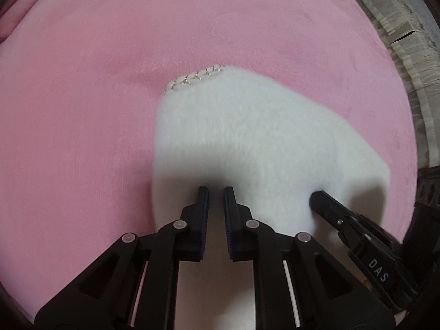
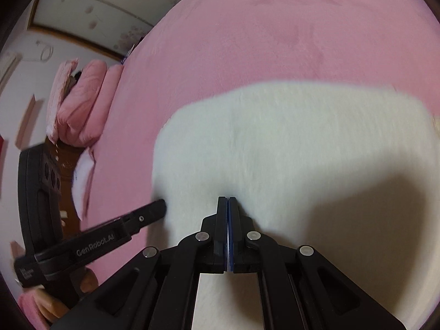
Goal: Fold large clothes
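Note:
A white fluffy garment (image 1: pixel 247 137) lies folded on a pink bed cover (image 1: pixel 96 110); a braided trim with silver thread (image 1: pixel 196 77) shows at its far edge. My left gripper (image 1: pixel 216 191) is over the garment's near part with its jaws slightly apart and nothing between them. My right gripper (image 2: pixel 227 199) has its jaws pressed together over the garment (image 2: pixel 288 143), with no cloth visibly pinched. Each gripper shows in the other's view: the right (image 1: pixel 319 196) at lower right, the left (image 2: pixel 161 206) at lower left.
The pink bed cover (image 2: pixel 275 41) spreads all round the garment. Pink pillows and folded bedding (image 2: pixel 82 101) are stacked at one side by a wall. Cream pleated fabric (image 1: pixel 398 41) lies off the bed's edge at right.

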Motion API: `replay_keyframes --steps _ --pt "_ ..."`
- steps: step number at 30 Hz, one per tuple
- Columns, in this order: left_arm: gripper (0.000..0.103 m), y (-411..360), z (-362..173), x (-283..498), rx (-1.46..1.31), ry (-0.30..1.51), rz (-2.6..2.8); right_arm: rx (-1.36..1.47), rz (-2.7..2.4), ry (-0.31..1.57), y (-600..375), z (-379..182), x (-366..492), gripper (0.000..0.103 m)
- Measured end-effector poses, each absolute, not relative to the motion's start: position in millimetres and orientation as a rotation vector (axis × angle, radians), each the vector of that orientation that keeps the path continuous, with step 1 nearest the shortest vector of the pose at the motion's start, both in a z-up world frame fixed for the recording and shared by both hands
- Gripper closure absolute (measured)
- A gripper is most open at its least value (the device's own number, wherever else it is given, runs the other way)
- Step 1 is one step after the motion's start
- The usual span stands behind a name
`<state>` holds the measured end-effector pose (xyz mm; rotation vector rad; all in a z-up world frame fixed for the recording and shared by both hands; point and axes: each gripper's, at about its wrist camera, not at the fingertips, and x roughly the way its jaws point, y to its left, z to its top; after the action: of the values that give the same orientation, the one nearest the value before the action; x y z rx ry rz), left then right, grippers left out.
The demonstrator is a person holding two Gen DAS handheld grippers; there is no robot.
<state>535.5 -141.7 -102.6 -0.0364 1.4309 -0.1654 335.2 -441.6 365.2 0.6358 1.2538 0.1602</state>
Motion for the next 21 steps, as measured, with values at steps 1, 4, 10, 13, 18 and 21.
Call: replay_keyframes --steps 1,4,10,13,18,21 --pt "0.092 -142 -103 537 -0.024 1.431 -0.165 0.598 0.167 1.267 -442 369 339 0.103" --pt "0.092 -137 -98 533 -0.018 1.415 -0.175 0.536 0.155 1.268 -443 380 332 0.103" --pt "0.092 -107 -88 506 0.032 1.394 -0.169 0.66 -0.064 1.186 -487 388 290 0.103" --pt "0.092 -92 -76 479 0.001 1.392 -0.141 0.559 -0.062 1.226 -473 403 282 0.103" --pt "0.092 -81 -69 414 -0.06 1.444 -0.084 0.473 -0.037 1.306 -468 411 230 0.103" --pt "0.092 -77 -70 370 -0.037 1.503 -0.043 0.475 -0.049 1.339 -455 405 183 0.103"
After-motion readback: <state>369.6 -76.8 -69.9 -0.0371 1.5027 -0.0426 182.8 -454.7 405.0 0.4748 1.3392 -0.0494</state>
